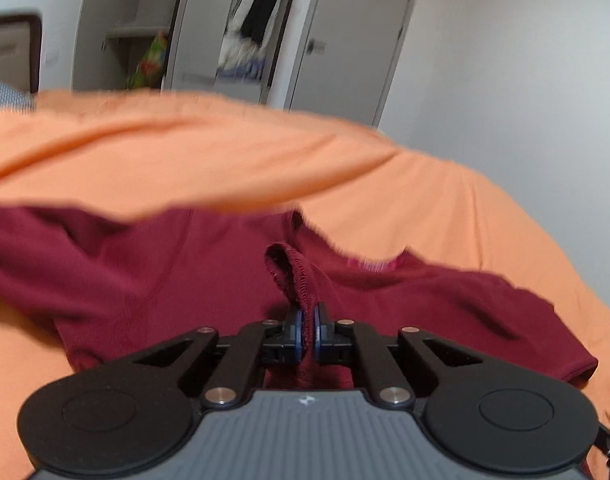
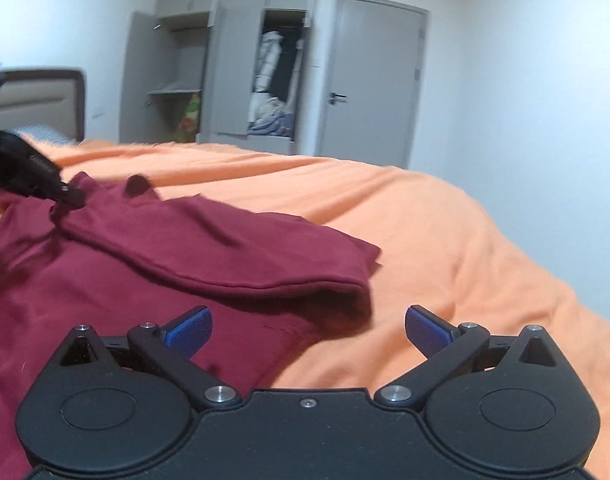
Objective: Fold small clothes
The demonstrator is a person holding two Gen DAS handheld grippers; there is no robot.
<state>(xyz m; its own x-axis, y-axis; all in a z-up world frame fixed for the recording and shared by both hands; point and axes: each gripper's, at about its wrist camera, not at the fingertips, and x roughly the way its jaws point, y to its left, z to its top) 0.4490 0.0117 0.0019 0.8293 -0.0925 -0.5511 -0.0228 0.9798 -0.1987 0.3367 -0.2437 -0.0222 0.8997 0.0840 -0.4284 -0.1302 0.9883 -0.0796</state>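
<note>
On bed, ahead of both tongs: one maroon garment (image 2: pixel 105 272), one orange bedspread (image 2: pixel 445 240).
Left tongs (image 1: pixel 308 330) clamped tight on a stitched hem loop of the garment, cloth bunched between the pads; the same tongs seen from the right wrist view at far left, tip on the cloth. Right tongs (image 2: pixel 308 330) spread wide, empty, low over the garment's folded edge; one blue pad above maroon cloth, the other above bedspread. One wardrobe (image 2: pixel 225 80) beyond, doors ajar.

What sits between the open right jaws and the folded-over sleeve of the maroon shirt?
Right wrist view: only the maroon shirt itself and the orange bedspread lie between the right gripper and the sleeve; nothing else.
</note>
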